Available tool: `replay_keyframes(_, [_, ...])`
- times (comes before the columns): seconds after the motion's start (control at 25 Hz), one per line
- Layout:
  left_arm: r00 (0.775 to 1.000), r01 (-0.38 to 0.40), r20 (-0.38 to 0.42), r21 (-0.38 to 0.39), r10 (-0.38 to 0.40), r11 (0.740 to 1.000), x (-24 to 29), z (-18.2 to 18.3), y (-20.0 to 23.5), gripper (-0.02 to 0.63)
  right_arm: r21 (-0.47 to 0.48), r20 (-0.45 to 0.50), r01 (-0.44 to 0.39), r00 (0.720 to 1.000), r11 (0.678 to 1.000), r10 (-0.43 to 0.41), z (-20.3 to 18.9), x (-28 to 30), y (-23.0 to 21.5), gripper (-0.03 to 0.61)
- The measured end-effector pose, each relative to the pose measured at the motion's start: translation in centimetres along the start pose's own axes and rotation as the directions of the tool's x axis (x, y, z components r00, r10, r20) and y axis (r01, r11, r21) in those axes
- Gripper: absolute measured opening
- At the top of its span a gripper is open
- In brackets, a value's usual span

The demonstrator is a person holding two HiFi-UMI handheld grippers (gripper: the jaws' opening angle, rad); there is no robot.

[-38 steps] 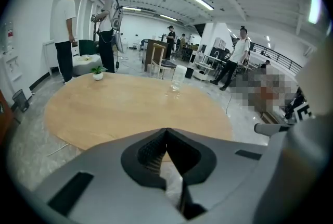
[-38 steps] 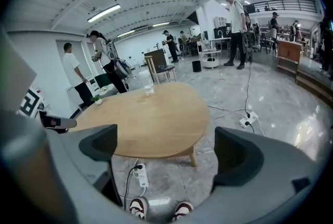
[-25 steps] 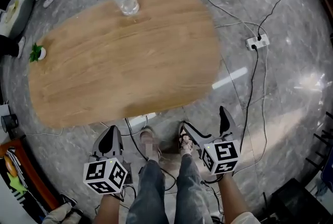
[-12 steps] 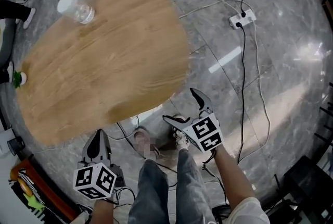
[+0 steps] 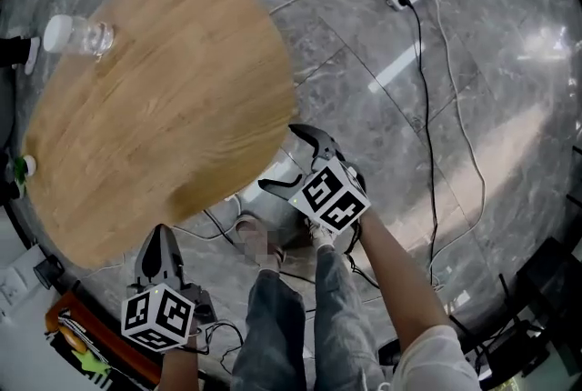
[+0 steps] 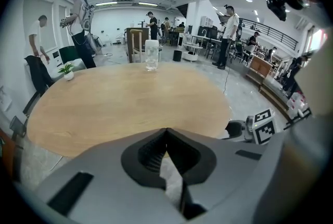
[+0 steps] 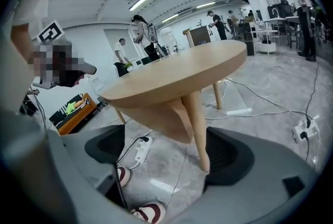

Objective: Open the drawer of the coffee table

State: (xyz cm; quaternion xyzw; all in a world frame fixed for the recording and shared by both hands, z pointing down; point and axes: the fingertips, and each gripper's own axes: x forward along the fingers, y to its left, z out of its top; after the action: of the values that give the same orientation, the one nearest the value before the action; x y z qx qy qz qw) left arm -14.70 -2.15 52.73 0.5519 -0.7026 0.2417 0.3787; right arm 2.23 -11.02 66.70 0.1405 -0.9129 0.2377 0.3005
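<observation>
Coffee table [image 5: 155, 89] fills the upper left of my head view. I hold the right gripper [image 5: 280, 157] low at its near edge, jaws wide but closing on nothing, a table leg [image 7: 200, 129] showing beyond them. My left gripper [image 5: 162, 242] hangs pressed together, empty.
</observation>
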Motion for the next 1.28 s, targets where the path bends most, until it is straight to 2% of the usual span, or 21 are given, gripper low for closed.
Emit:
replay_keyframes(0.24, [1.000, -0.004, -0.008, 0.006, 0.004, 1.000, 0.7, -0.2, -0.8, -0.006, -0.046, 0.011, -0.053, 0.999, 0.998, 0.053, 0.7, 1.3, -0.5, 0.465])
replay_keyframes(0.48, [1.000, -0.020, -0.009, -0.066, 0.020, 0.998, 1.1, -0.5, 0.2, -0.006, -0.105, -0.013, -0.109, 0.994, 0.988, 0.109, 0.9, 1.9, -0.4, 0.433])
replay_keyframes(0.68, [1.000, -0.023, -0.005, -0.089, 0.023, 0.996, 1.5, -0.7, 0.4, -0.006, -0.161, -0.036, -0.138, 0.990, 0.977, 0.133, 1.1, 2.6, -0.6, 0.343])
replay_keyframes(1.04, [1.000, -0.018, -0.013, -0.105, 0.017, 0.994, 1.8, -1.3, 0.9, -0.006, -0.221, -0.060, -0.164, 0.986, 0.961, 0.155, 1.1, 3.3, -1.1, 0.241])
replay_keyframes(1.28, [1.000, 0.001, -0.016, -0.099, -0.003, 0.995, 2.3, -1.1, 0.6, -0.006, -0.318, -0.118, -0.219, 0.975, 0.922, 0.190, 0.9, 3.2, -1.1, 0.185])
